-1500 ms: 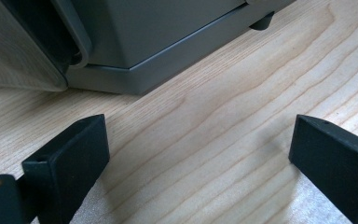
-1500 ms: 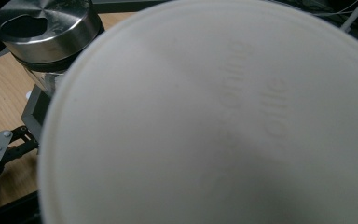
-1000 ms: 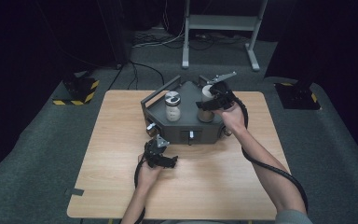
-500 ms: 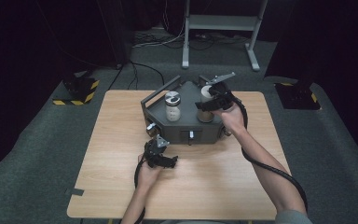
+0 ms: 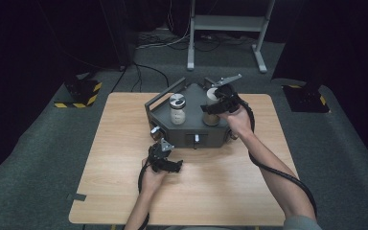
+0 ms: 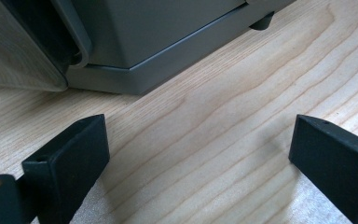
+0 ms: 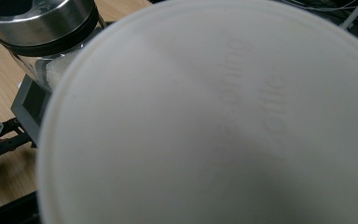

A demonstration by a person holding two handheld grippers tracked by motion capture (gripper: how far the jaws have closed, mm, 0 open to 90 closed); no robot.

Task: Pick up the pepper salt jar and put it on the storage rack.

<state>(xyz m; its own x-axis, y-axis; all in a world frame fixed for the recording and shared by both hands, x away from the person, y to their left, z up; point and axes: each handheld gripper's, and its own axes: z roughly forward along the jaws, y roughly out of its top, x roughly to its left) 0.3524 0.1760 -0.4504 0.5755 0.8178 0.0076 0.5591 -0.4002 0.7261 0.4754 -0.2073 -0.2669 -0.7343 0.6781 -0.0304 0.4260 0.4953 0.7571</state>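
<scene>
Scale [image 5: 191,122], a grey box at the far middle of the wooden table [image 5: 230,191], carries a steel-lidded jar [image 5: 177,108] beside the white-lidded can [image 5: 212,106] under the right gripper [image 5: 215,103], grip unreadable, while the left gripper [image 5: 165,160] gapes on bare wood before it.

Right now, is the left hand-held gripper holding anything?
No, the left hand-held gripper is wide open, with nothing but bare table between its jaws.
</scene>
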